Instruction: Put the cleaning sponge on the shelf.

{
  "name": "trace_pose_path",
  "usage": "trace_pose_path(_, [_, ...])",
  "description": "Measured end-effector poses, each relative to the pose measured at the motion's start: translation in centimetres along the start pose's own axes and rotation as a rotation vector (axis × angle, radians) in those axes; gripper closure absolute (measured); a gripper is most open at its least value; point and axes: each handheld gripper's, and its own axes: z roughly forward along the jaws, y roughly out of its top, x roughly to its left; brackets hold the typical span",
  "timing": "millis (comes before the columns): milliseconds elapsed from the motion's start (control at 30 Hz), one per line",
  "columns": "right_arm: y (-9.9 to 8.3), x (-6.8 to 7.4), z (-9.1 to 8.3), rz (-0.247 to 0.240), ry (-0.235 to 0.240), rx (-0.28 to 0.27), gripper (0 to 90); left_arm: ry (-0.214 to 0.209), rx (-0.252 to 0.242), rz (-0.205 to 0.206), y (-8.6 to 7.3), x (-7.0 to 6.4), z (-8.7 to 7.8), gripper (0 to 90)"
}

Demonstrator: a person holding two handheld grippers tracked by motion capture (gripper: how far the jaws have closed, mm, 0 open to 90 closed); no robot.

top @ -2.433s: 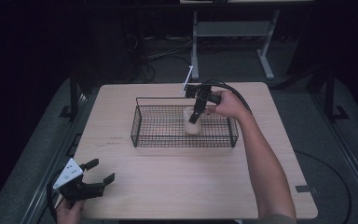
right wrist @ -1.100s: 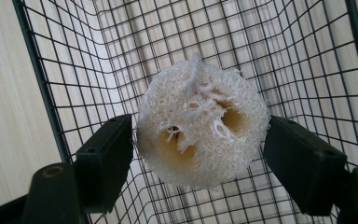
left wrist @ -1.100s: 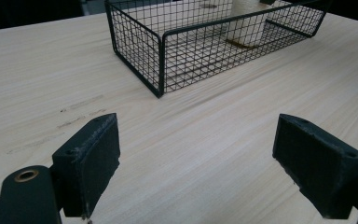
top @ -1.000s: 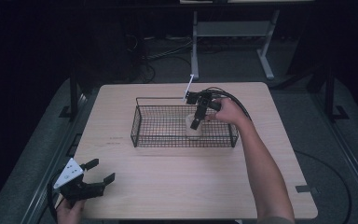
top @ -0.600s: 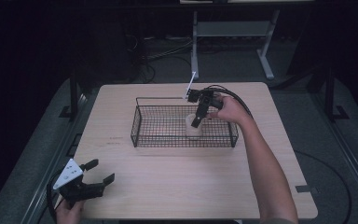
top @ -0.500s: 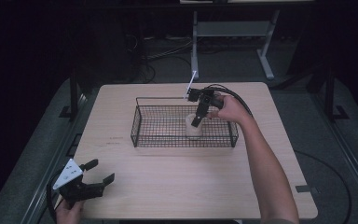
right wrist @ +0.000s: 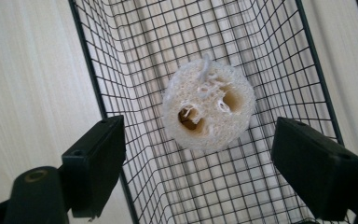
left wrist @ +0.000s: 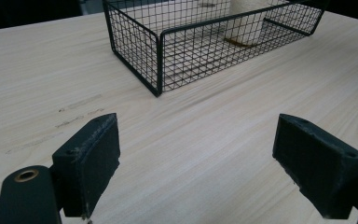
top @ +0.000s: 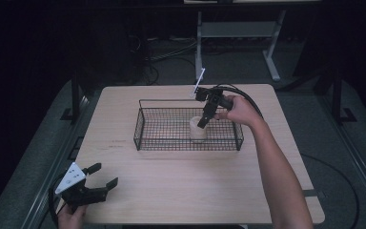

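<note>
The right gripper (right wrist: 198,161) now hangs wide open above the pale, porous loofah cylinder (right wrist: 208,111) it carried, which apparently stands released in the black wire basket (top: 143,128), while the left gripper (top: 99,182) stays open near-left.

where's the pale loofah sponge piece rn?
The pale loofah sponge piece stands upright on the floor of the black wire basket, right of its middle in the high view, directly under the open right gripper.
</note>
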Motion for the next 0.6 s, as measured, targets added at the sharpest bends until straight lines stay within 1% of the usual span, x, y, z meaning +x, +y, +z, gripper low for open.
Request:
trace_pose_path(133, [0.1,0.7,-0.3,-0.019,-0.001,0.002,16.6,-0.003,0.007,0.003,0.0,0.0,0.0,14.1])
trace_pose_path(200, [0.2,0.9,-0.4,-0.023,0.004,0.000,16.6,-0.003,0.001,0.003,0.0,-0.1,0.0,14.1])
trace_pose_path(300, [0.2,1.3,-0.7,-0.029,-0.002,0.010,16.6,-0.006,0.002,0.006,0.0,-0.2,0.0,14.1])
trace_pose_path(400, [0.1,1.8,-1.0,-0.036,-0.002,0.005,16.5,-0.005,0.001,0.005,0.0,-0.2,0.0,14.1])
trace_pose_path(500, [-0.1,2.1,-1.2,-0.033,0.010,-0.006,16.5,-0.004,0.002,0.008,0.0,-0.1,0.0,14.1])
trace_pose_path(533, [-0.2,2.1,-1.3,-0.039,0.006,-0.008,16.4,-0.005,0.002,0.007,0.0,-0.1,0.0,14.1])
trace_pose_path(600, [-0.4,2.3,-1.3,-0.034,0.010,-0.009,16.4,-0.005,0.003,0.006,0.0,-0.2,0.0,14.1])
